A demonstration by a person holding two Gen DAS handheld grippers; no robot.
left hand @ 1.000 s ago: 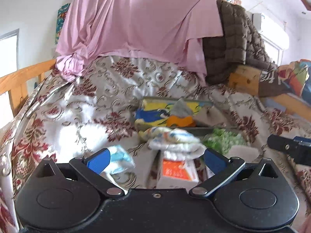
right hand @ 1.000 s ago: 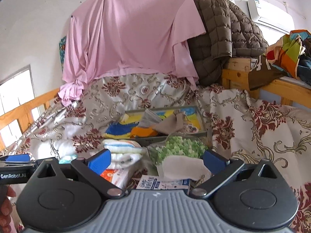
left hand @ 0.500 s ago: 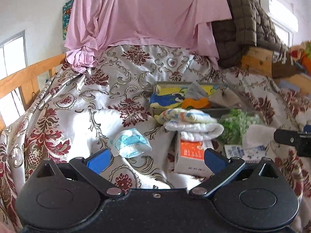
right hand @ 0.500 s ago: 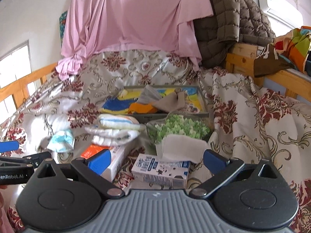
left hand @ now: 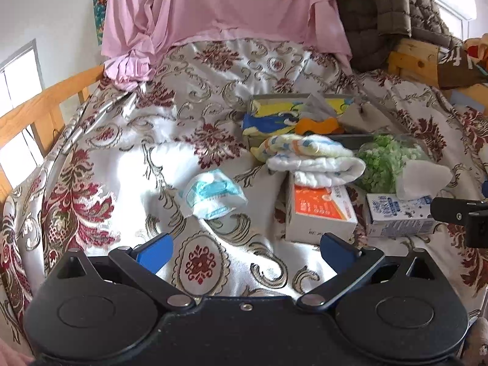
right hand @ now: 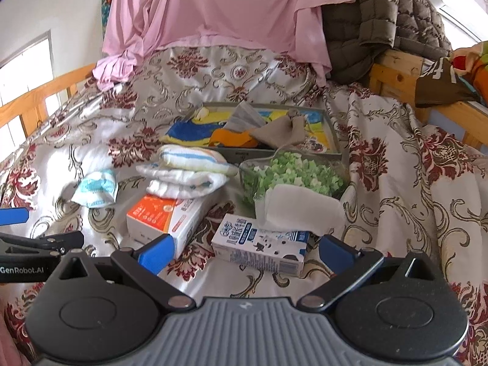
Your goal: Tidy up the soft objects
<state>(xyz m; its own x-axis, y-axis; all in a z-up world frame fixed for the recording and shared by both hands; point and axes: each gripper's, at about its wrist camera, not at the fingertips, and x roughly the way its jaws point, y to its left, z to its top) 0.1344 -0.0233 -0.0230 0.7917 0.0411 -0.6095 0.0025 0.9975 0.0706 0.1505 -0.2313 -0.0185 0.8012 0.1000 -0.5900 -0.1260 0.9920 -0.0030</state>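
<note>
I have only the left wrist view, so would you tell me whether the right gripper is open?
Observer: Yes, the right gripper is open and holds nothing.
Operator: Thank you; where is the milk carton relative to it?
Observer: The milk carton lies just ahead, between the spread fingertips, apparently untouched.
Operator: And is the tray's right end free?
Observer: Beyond the beige cloth, the tray shows bare printed floor in its right corner.
</note>
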